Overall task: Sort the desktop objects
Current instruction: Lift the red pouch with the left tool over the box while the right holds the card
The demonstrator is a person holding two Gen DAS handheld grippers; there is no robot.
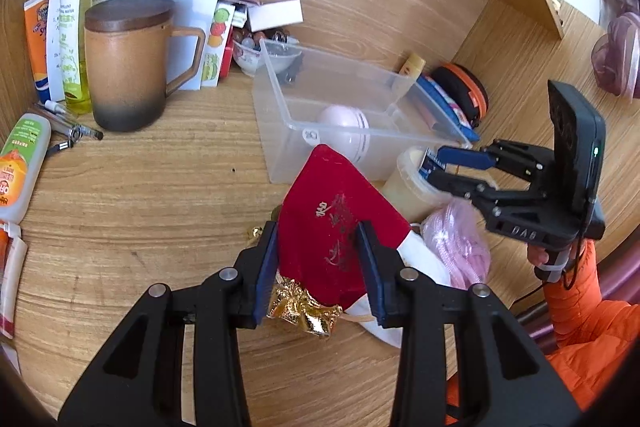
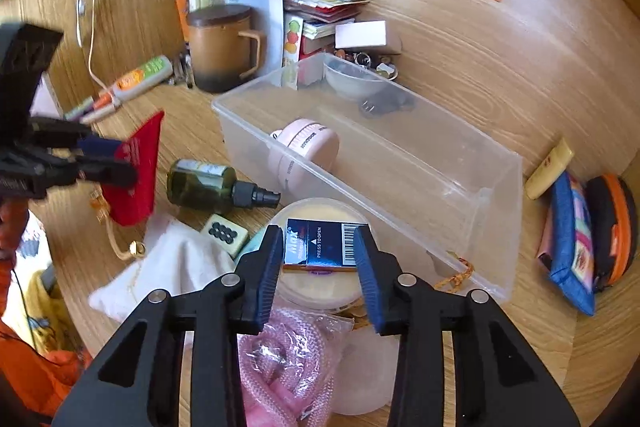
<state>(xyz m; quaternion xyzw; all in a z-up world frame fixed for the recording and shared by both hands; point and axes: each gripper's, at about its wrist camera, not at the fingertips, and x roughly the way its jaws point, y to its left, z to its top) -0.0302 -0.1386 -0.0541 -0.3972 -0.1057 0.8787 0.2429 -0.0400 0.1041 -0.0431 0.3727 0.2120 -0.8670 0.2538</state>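
1. Left gripper (image 1: 317, 269): fingers clamped on the red pouch (image 1: 334, 223), pressing both sides. The pouch is held above the wooden desk (image 1: 140, 195); its long axis runs away from the camera, gold-trimmed mouth toward the gripper base, closed corner pointing at the clear bin (image 1: 320, 99).
2. Clear bin: open-topped, holding a pink round device (image 2: 304, 147); its long axis runs from upper left to lower right in the right wrist view.
3. Right gripper (image 2: 319, 253): fingers closed on the sides of a dark blue box (image 2: 326, 241), printed face upward, barcode end toward the right finger. The box sits just above a cream-lidded tub (image 2: 316, 291), near the bin's front wall.
4. A green spray bottle (image 2: 216, 185) lies on its side, nozzle pointing right.
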